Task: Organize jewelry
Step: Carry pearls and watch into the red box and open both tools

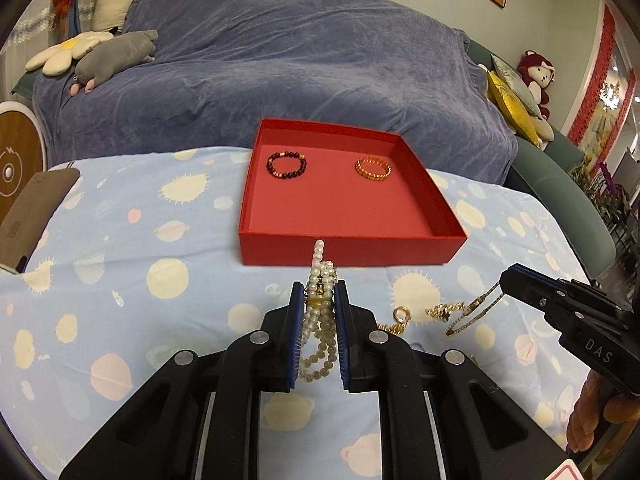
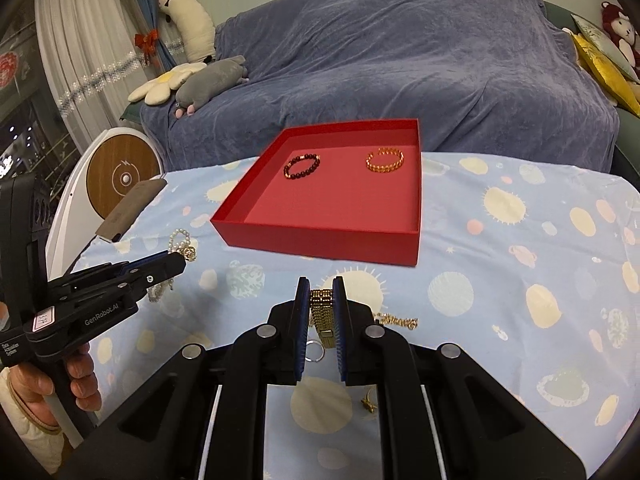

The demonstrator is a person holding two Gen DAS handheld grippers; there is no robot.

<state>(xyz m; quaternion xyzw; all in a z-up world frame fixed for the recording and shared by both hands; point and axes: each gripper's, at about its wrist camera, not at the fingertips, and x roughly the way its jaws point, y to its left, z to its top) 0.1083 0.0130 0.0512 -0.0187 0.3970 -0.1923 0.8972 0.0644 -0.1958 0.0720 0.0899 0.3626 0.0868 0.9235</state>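
left claw (image 1: 319,298) clamped on pearl strand (image 1: 320,280), strand running lengthwise toward red box (image 1: 352,246) | right claw (image 2: 322,298) clamped on gold chain (image 2: 322,312), just before box, hanging lengthwise

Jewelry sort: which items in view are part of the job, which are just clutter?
Job:
- red box
- dark bead bracelet, orange bracelet, both in it
- pearl strand in left gripper
- gold chain in right gripper
- loose gold pieces on the cloth

Clutter:
- grey plush
- flower cushion
- yellow cushion
- red monkey toy
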